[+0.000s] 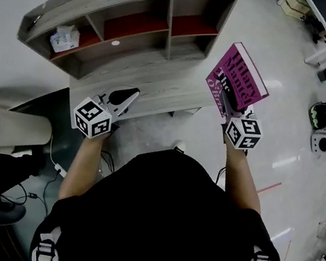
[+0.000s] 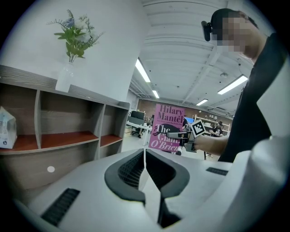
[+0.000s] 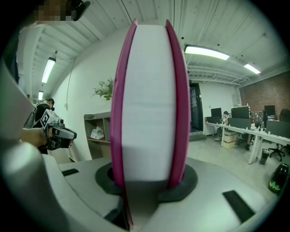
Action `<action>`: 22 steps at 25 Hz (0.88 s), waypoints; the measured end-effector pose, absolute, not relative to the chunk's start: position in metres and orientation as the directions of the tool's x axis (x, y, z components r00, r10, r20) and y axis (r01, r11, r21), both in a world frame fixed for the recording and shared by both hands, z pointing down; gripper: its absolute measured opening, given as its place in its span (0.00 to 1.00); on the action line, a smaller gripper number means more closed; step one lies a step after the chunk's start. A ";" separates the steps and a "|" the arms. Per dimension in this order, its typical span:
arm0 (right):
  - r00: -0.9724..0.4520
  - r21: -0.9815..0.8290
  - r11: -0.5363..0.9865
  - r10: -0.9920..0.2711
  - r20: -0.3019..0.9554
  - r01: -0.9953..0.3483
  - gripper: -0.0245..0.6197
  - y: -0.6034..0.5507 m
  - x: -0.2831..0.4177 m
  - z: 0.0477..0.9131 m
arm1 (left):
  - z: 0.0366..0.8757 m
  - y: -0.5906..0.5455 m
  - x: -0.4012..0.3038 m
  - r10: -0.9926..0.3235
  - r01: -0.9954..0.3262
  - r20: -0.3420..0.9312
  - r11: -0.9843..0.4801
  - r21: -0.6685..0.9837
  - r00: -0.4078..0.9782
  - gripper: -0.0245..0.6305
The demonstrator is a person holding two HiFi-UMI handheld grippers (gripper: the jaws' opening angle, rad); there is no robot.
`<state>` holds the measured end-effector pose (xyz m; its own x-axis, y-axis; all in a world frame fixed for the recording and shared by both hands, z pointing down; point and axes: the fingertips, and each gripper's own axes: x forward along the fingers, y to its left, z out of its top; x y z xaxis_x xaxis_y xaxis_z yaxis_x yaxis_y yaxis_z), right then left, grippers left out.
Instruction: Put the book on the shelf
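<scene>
The right gripper [image 1: 230, 106] pinches the pink book [image 1: 241, 77] across both covers at its bottom edge, up in the air by the right end of the shelf [image 1: 140, 5]. It looks stiff, fairly light, maybe slippery. The left gripper [image 1: 126, 96] is empty, its fingers [image 2: 129, 170] pressed together.

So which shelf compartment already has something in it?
The leftmost compartment: a white packet sits in it, while the two to its right show only bare red boards.
</scene>
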<state>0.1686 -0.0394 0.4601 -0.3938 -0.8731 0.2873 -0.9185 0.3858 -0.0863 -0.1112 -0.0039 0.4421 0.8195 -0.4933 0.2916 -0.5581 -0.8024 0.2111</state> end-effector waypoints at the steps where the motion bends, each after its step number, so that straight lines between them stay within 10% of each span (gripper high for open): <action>1: -0.395 -0.087 0.387 -0.873 0.287 -0.918 0.27 -0.041 0.171 0.460 | 0.442 -0.006 -0.108 -0.494 -0.558 0.292 -0.802 0.210 0.819 0.08; 22: -0.434 -0.085 0.429 -0.855 0.282 -0.899 0.27 -0.078 0.216 0.464 | 0.435 -0.044 -0.043 -0.502 -0.564 0.306 -0.809 0.165 0.809 0.08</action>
<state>0.2164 -0.0785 0.4641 -0.4344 -0.8555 0.2819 -0.8994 0.4287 -0.0849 -0.0433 -0.0438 0.4345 0.8089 -0.5019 0.3064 -0.5644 -0.8088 0.1652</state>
